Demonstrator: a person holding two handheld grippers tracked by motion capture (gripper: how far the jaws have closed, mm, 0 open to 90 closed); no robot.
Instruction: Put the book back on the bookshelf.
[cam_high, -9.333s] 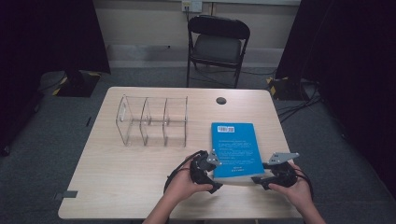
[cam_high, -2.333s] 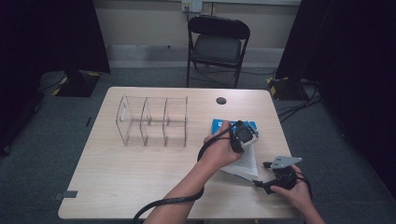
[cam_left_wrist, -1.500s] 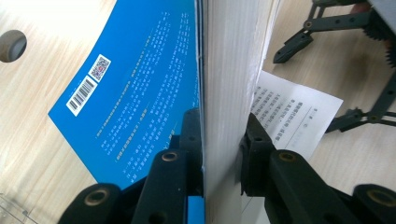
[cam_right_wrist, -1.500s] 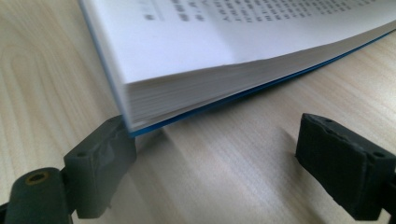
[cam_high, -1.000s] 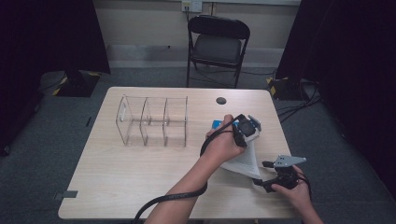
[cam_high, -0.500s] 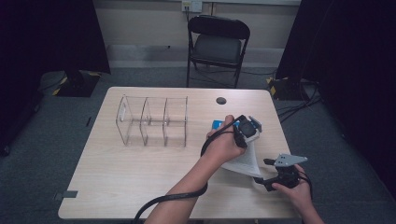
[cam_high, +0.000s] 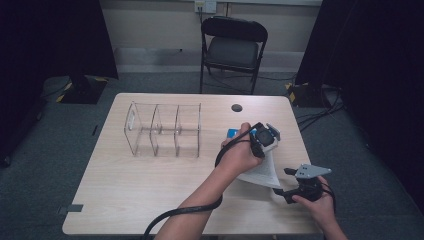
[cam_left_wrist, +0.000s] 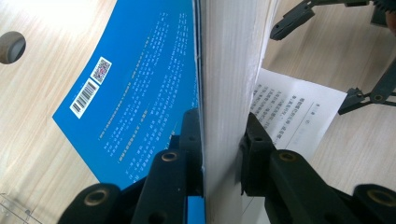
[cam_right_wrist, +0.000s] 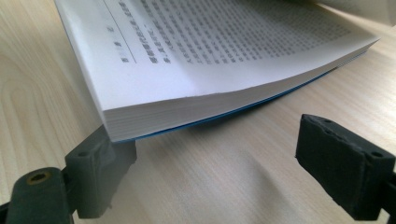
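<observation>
The right gripper is sitting near the table's front edge with jaws apart, the book lying at its 10 o'clock. Further out, the left gripper is clamping the lifted half, spine running 12-to-6.

We are finding the book lying at the table's four o'clock, the divider rack sitting at ten, the chair standing beyond twelve.

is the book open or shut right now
Open. The left gripper clamps a raised block of the book's pages, while printed pages lie spread on the table.
</observation>
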